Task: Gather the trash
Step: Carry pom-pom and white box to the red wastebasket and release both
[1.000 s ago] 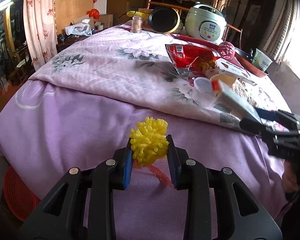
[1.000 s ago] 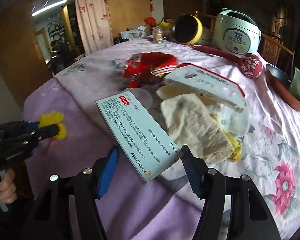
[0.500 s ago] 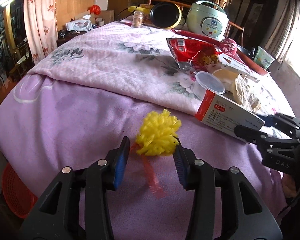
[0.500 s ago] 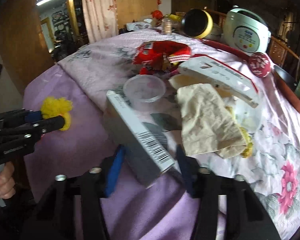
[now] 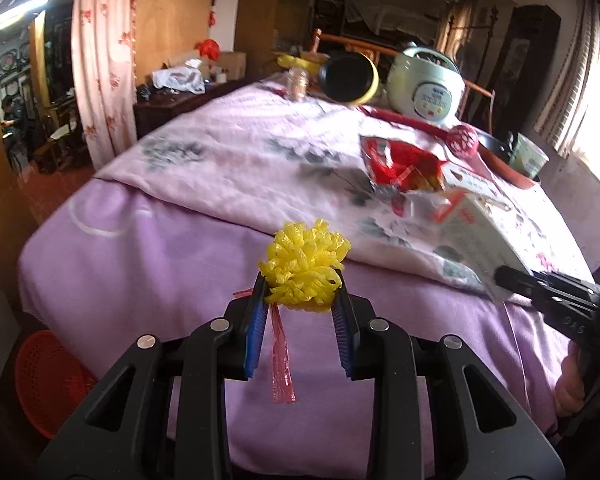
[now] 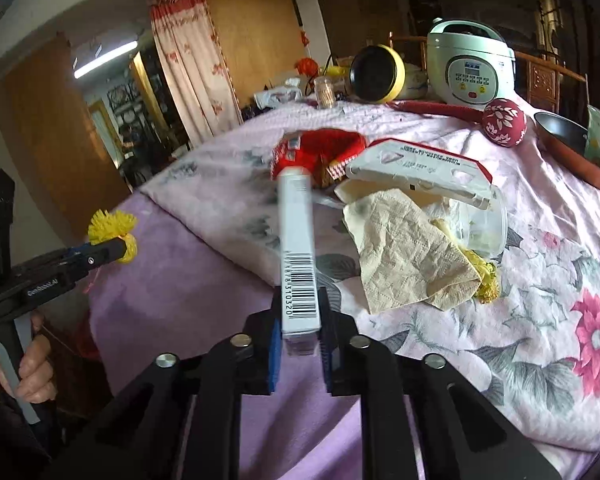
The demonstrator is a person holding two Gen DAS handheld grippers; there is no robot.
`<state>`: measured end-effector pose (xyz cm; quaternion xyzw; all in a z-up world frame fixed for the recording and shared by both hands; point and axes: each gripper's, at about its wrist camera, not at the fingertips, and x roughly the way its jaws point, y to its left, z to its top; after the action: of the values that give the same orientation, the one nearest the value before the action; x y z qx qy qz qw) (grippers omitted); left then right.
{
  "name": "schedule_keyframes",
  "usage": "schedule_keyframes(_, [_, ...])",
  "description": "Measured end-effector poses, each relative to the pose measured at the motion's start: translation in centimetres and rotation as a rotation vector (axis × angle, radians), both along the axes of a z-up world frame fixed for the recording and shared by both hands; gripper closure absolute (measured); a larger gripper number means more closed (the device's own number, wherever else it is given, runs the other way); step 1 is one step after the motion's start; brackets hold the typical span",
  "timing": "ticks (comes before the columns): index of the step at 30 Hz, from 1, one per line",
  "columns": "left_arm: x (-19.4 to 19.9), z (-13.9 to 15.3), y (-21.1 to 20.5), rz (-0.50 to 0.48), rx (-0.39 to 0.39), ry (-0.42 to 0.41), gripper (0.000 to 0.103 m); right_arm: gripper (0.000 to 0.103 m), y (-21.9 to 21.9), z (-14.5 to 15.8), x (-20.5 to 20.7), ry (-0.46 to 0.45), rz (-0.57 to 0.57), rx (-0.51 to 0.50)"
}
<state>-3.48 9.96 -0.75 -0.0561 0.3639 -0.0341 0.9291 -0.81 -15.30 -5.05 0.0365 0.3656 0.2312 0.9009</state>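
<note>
Left gripper [image 5: 300,300], jaws closing, clenched on a yellow pom-pom [image 5: 304,266] of shredded plastic; its blue pads [image 5: 257,332] press the tuft from both sides. A pink ribbon strip [image 5: 280,354] hangs from the tuft, long axis running toward the near edge of the view. The tuft is held above the purple cloth [image 5: 160,264] at the near end of the table. In the right wrist view the same tuft [image 6: 114,228] shows at far left, partly covered by the gripper finger [image 6: 100,254] in front of it.

Right gripper [image 6: 300,344], jaws closing, clenched on the near end of a white medicine box [image 6: 298,252]. The box stands on its narrow edge, long axis pointing away from the camera toward the red snack wrapper [image 6: 319,152]; the barcode face is up. Its far end is blurred, and its lower end is hidden between the pads. In the left wrist view the box [image 5: 475,240] appears at right, blurred, with its print unreadable.

On the floral cloth [image 6: 539,280], right of the box: a crumpled paper napkin [image 6: 403,252] lying over a clear plastic tub [image 6: 483,224], which it half hides, and an open white carton [image 6: 419,168] behind it. A rice cooker [image 6: 469,68] stands at the far end. A red basket [image 5: 48,376] on the floor is cut off by the table edge.
</note>
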Motion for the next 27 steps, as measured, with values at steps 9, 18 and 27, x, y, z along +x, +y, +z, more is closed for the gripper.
schedule_keyframes(9, [-2.4,1.1,6.1,0.137,-0.005,-0.036,0.072,0.088,0.4,1.7,-1.6,-0.029,-0.038,0.068])
schedule_keyframes(18, [-6.3,0.0,15.5,0.358,-0.021,-0.026,0.072,0.088,5.3,4.0,-2.9,-0.047,0.075,0.078])
schedule_keyframes(27, [-10.8,-5.2,26.4,0.634,-0.040,0.062,0.072,0.088,13.6,3.8,-3.3,-0.010,0.234,0.046])
